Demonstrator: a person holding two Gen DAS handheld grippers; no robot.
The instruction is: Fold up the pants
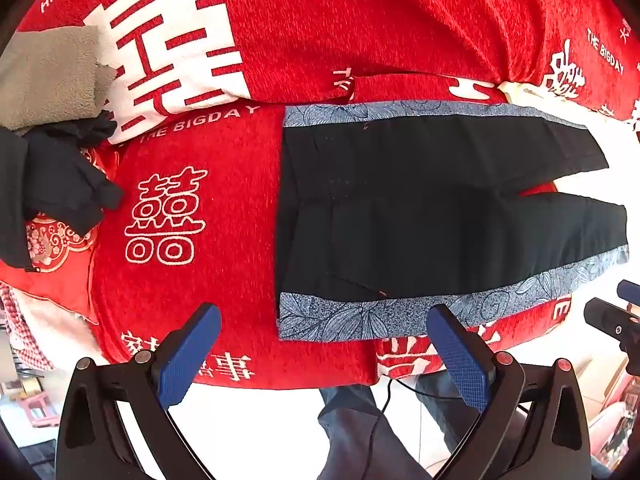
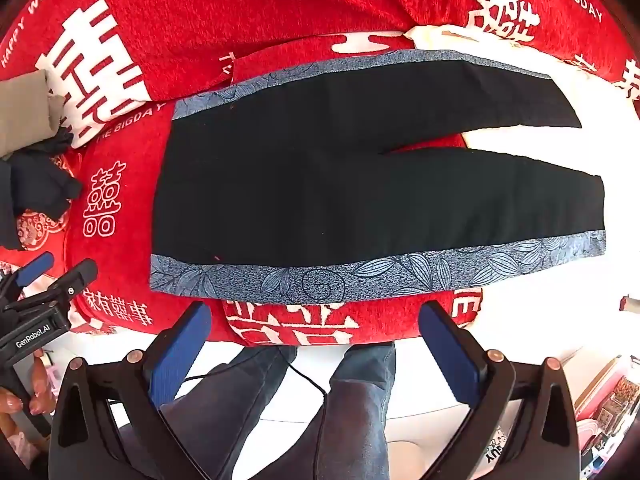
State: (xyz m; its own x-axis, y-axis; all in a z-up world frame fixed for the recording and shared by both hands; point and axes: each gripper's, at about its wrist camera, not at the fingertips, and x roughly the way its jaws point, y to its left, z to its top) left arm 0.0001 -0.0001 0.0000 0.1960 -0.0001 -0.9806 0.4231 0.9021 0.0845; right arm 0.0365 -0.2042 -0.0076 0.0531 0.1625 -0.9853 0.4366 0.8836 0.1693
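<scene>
Two tools are held wide open above black pants spread flat on a red blanket.

The red blanket, printed with white characters, is seen beneath the pants, whose legs are laid out toward the right and whose outer seams are edged with blue leaf-patterned strips. Dark clothing is piled at the blanket's left. The left tool and right tool are released, nothing gripped.

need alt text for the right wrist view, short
Black pants with blue leaf-print side stripes lie flat and unfolded on a red blanket, waistband left, legs splayed right. The right gripper hovers at the near edge, jaws open, empty; the left gripper shows at far left.
</scene>
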